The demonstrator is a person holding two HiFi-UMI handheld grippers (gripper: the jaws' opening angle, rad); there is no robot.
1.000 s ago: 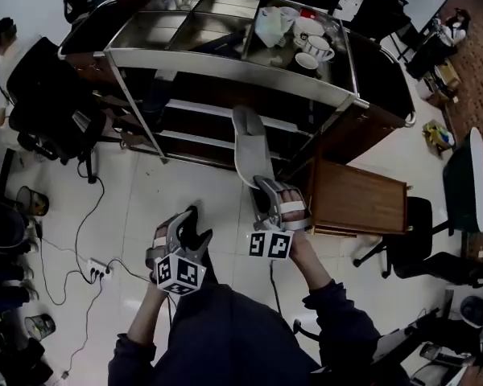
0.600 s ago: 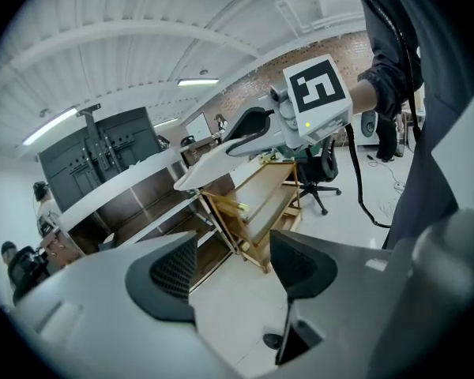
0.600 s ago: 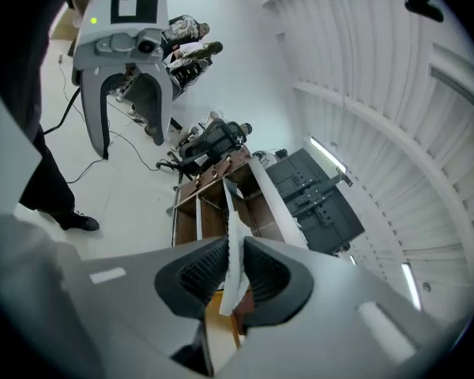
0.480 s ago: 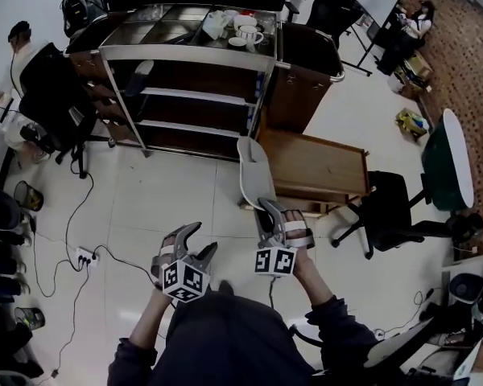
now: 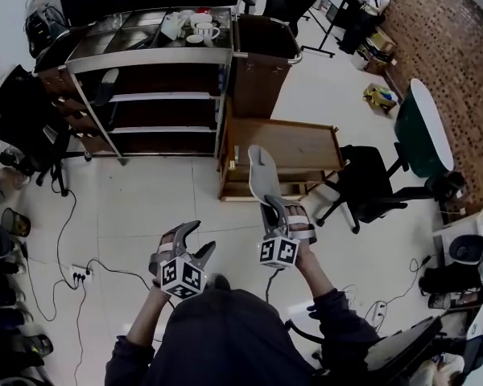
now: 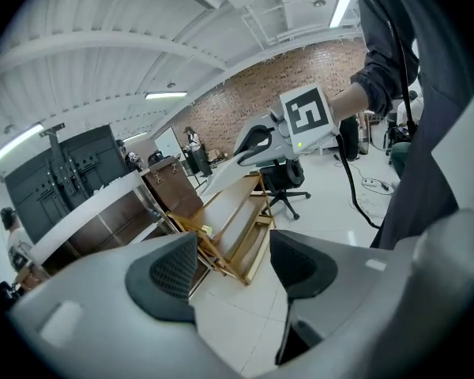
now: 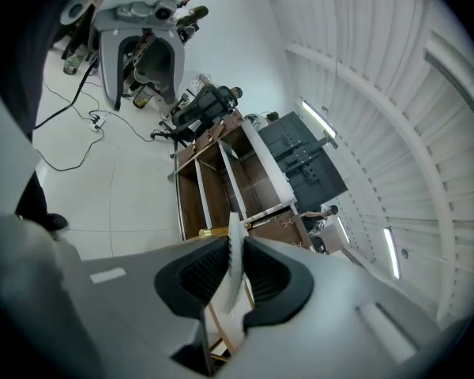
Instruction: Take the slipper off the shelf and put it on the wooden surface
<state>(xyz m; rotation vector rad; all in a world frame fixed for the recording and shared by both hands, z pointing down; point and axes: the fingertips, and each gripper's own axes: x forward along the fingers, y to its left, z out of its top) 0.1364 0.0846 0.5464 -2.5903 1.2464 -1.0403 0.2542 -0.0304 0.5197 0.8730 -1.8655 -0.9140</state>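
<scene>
A pale grey slipper (image 5: 262,174) sticks out ahead of my right gripper (image 5: 273,211), which is shut on its heel end; the thin sole (image 7: 234,268) shows edge-on between the dark pads. The slipper's toe hangs over the front edge of the low wooden surface (image 5: 283,145), a brown table standing right of the metal shelf unit (image 5: 149,87). My left gripper (image 5: 188,242) is lower left over the floor, open with nothing between its jaws. From the left gripper view the wooden table (image 6: 235,219) and the right gripper (image 6: 261,139) are seen.
Cups and a white bag sit on the shelf unit's top (image 5: 189,29). A black office chair (image 5: 366,190) stands right of the wooden table, a dark cabinet (image 5: 262,59) behind it. Cables and a power strip (image 5: 79,276) lie on the floor at left.
The view has swung from the shelf unit to the wooden table. My right gripper has carried the slipper away from the shelf to the table's front edge. The left gripper stays low and open.
</scene>
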